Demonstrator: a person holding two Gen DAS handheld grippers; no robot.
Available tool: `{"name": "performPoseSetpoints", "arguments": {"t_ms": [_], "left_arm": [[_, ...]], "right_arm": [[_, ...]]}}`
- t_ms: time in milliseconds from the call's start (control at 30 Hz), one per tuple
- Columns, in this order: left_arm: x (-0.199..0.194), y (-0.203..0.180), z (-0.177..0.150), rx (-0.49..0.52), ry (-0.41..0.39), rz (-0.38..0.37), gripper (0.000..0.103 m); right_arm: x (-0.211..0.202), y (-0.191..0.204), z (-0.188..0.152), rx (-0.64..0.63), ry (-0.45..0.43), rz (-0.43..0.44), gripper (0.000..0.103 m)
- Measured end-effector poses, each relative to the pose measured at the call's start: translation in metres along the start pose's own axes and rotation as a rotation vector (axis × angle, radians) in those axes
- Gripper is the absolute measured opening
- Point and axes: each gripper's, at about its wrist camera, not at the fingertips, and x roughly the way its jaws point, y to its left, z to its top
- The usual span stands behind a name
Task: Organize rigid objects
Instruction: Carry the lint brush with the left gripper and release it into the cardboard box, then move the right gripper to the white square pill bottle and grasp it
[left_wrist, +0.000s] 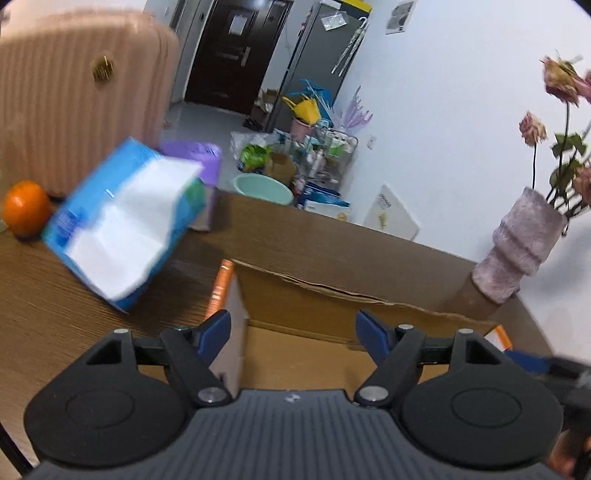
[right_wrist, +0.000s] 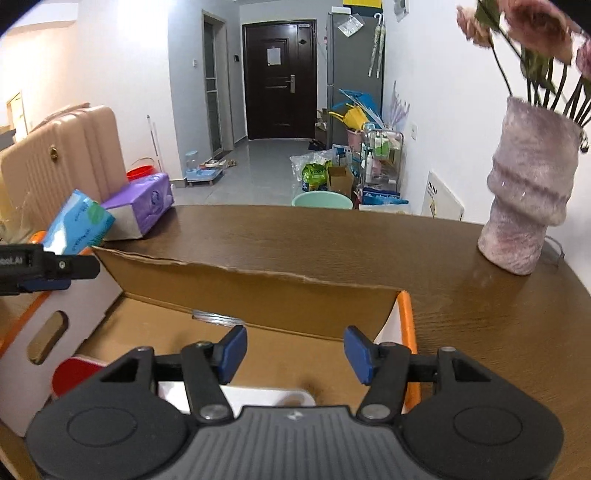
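An open cardboard box (right_wrist: 258, 295) with orange-edged white sides stands on the wooden table; it also shows in the left wrist view (left_wrist: 332, 306). My left gripper (left_wrist: 293, 334) is open and empty above the box's left part. My right gripper (right_wrist: 295, 352) is open and empty over the box's inside. A red object (right_wrist: 74, 373) and a white object (right_wrist: 266, 397) lie in the box. A blue tissue pack (left_wrist: 122, 225) and a purple tissue box (right_wrist: 144, 205) sit left of the box. An orange round object (left_wrist: 26, 212) sits at the far left.
A pink-grey vase (right_wrist: 528, 199) with dried roses stands on the table at the right, also in the left wrist view (left_wrist: 517, 243). A pink suitcase (left_wrist: 81, 92) stands behind the table at left. The table edge (right_wrist: 295, 208) faces a cluttered hallway.
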Motion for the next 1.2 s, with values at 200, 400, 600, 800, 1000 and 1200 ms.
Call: {"name": "performPoseSetpoints", "arguments": {"t_ms": [200,400,600,800,1000,1200], "left_arm": [[-0.078,-0.009,0.004,0.088,-0.063,0.008,0.085],[-0.155,-0.013,-0.013,0.166,-0.127,0.052,0.091],[-0.219,-0.019,-0.071,0.302,-0.271,0.107,0.100],[-0.258,-0.013,-0.143,0.301,-0.350,0.095,0.103],[-0.300,-0.006,-0.212,0.296,-0.386,0.073,0.103],[-0.336,0.014,-0.281,0.293,-0.390,0.049,0.103]], "right_arm": [[-0.080,0.007,0.011,-0.043,-0.081,-0.017,0.073],[-0.150,0.012,-0.007,-0.050,-0.134,-0.018,0.079],[-0.201,0.022,-0.062,-0.054,-0.233,-0.021,0.088],[-0.234,0.047,-0.138,-0.065,-0.345,-0.053,0.091],[-0.272,0.072,-0.213,-0.035,-0.410,-0.101,0.092],[-0.315,0.090,-0.280,0.035,-0.452,-0.077,0.093]]}}
